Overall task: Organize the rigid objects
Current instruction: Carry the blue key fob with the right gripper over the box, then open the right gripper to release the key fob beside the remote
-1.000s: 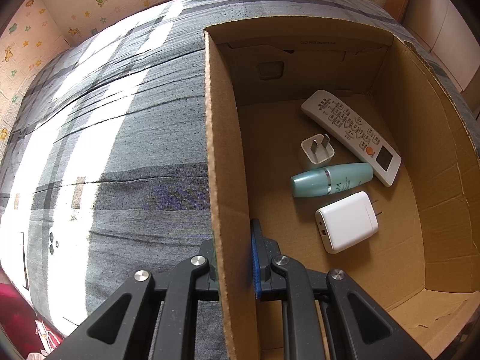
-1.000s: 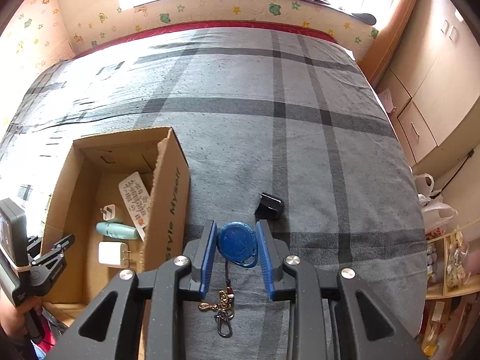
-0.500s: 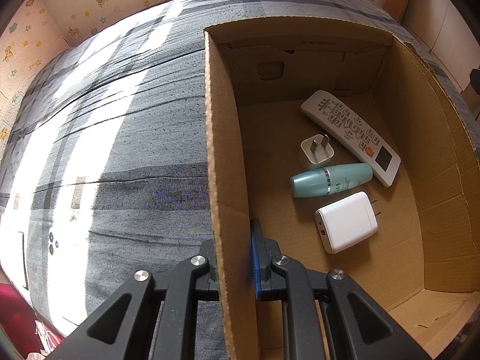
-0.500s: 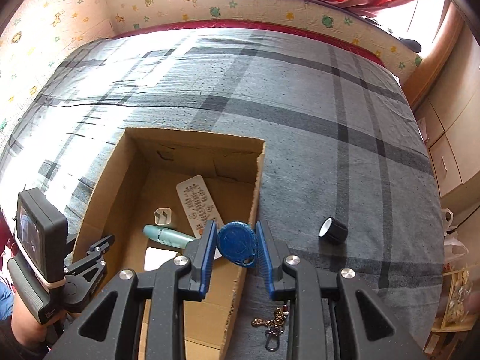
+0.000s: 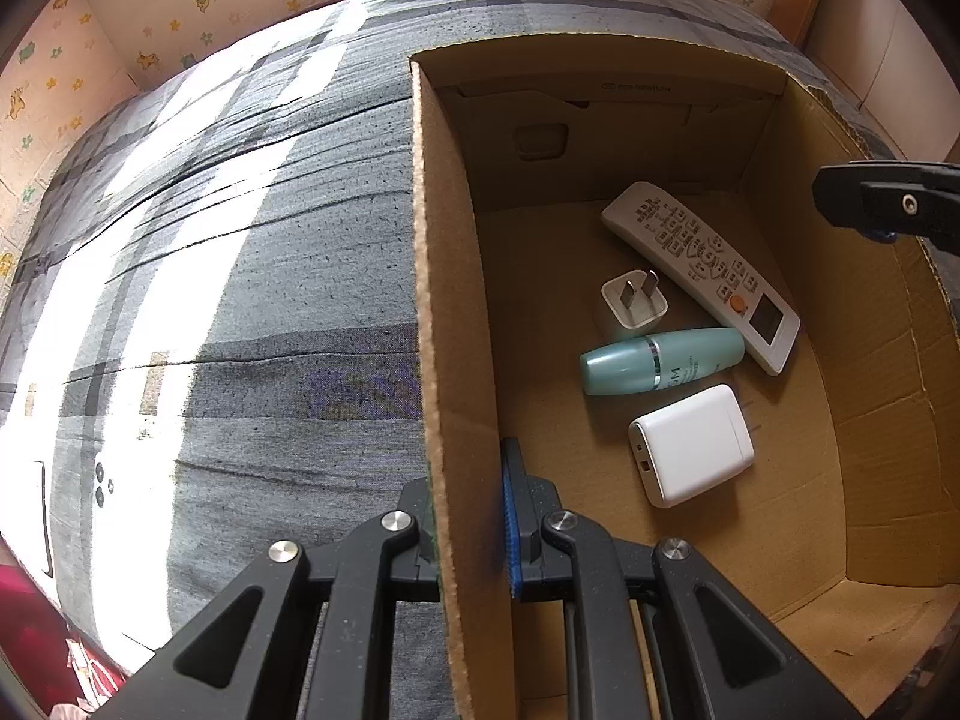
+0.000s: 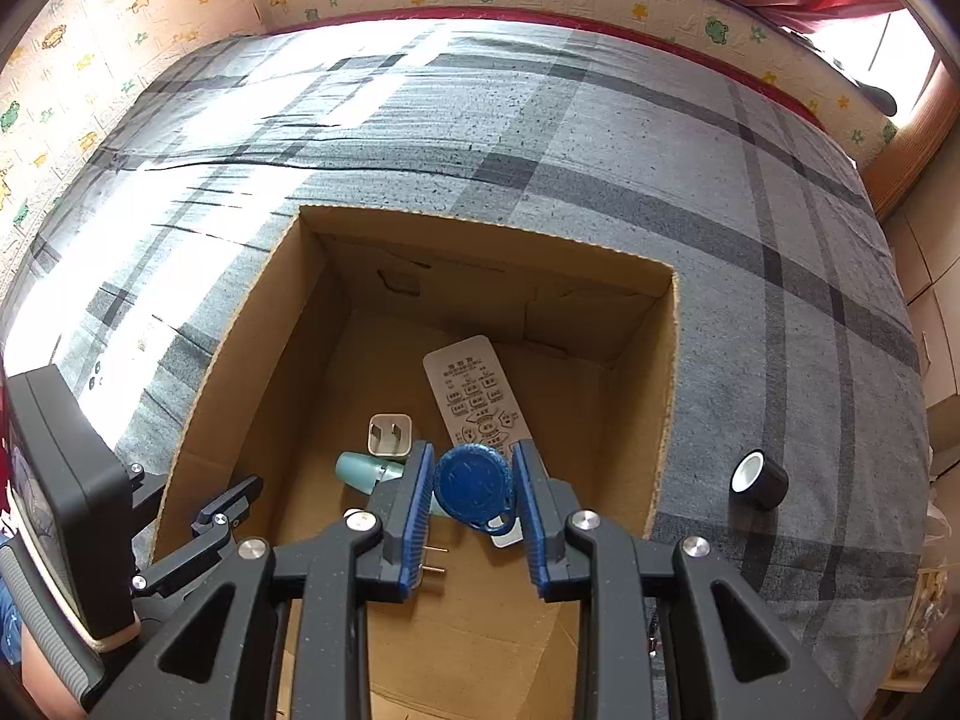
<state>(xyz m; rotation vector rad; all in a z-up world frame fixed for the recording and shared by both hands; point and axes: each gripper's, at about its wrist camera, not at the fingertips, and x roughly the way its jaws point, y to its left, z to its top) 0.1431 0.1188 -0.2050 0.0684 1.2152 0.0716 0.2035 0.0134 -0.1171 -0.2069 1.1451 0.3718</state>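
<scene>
Blue teardrop-shaped plastic key fob (image 6: 474,486) sits clamped between the blue pads of the right tongs (image 6: 474,507), held above the open brown cardboard box (image 6: 660,372). On the box floor below lie a white remote control (image 5: 699,273), a small white plug adapter (image 5: 633,306) with its prongs up, a teal cylindrical bottle (image 5: 657,360) on its side just beside the remote's lower end, and a white rectangular charger (image 5: 693,447) close to the bottle. The left tongs (image 5: 471,516) are closed on the box's left wall, one finger outside and one inside. The box rests on a bed with a grey plaid cover (image 6: 750,228). On the cover, right of the box and apart from it, lies a small black cylinder with a white end (image 6: 757,479).
</scene>
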